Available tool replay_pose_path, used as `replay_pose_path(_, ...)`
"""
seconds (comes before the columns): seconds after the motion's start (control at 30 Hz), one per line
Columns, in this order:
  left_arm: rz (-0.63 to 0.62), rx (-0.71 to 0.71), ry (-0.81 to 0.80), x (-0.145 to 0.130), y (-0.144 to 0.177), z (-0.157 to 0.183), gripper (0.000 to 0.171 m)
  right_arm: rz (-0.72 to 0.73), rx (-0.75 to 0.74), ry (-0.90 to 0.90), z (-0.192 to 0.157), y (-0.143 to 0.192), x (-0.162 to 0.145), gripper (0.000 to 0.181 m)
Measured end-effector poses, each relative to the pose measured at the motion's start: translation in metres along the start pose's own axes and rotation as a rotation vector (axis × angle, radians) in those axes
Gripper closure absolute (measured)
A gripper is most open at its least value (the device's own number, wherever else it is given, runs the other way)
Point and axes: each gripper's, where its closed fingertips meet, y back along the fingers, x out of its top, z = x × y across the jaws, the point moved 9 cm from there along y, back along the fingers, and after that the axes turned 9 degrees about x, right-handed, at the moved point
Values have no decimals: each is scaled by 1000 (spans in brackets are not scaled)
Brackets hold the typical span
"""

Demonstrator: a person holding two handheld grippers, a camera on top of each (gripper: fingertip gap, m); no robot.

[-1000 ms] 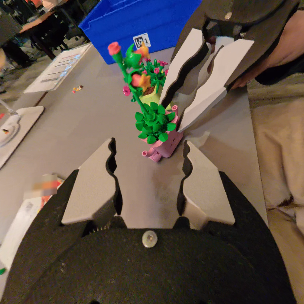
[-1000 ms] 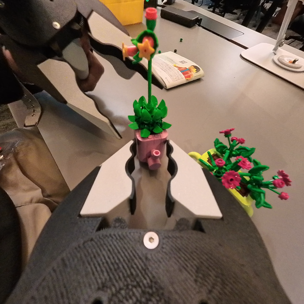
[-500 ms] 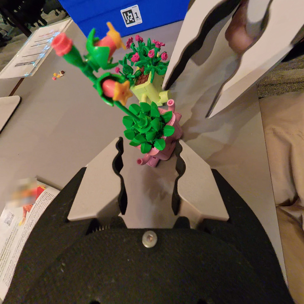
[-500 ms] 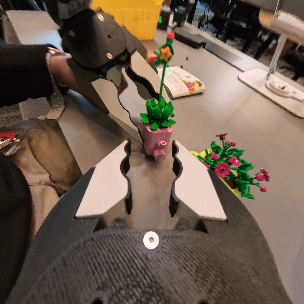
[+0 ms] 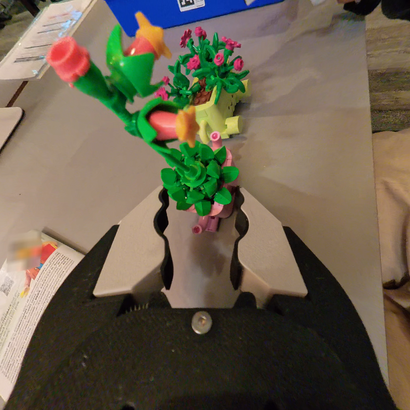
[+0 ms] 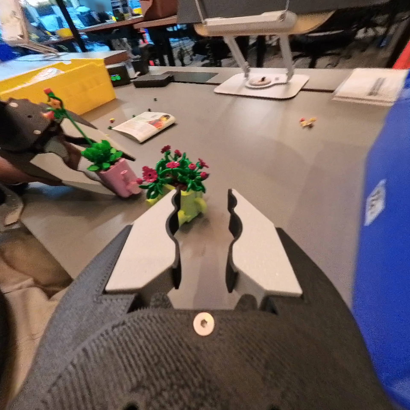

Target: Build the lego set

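- Only the right wrist view takes in the yellow bin (image 6: 66, 86), the open booklet (image 6: 145, 125) and the white stand (image 6: 261, 85) across the grey table (image 6: 266, 155).
- The left gripper (image 5: 200, 195) brackets the tilted pink flower pot (image 5: 221, 206), fingers at its sides; a firm grasp cannot be confirmed.
- The right gripper (image 6: 203, 193), spread and empty, has pulled away from that pot toward the lime flower pot (image 6: 190, 206).

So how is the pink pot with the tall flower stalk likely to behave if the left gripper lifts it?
The pink pot probably tips easily: in the right wrist view it already leans. Its stalk is long, thin and flower-heavy, so likely wobbly and apt to detach. The left gripper brackets only the small base.
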Motion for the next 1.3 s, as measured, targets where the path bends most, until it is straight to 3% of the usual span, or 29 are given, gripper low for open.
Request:
replay_pose_path(0.6, -4, 33, 56, -9, 12, -9, 109, -265, 117, 84, -19, -29, -19, 140)
replay_pose_path(0.9, -23, 58, 31, -10, 9, -7, 108, -379, 88, 166, -26, -38, -27, 145)
replay_pose_path(1.3, -27, 65, 57, -13, 13, -9, 105, -396, 104, 164, -26, -39, -28, 149)
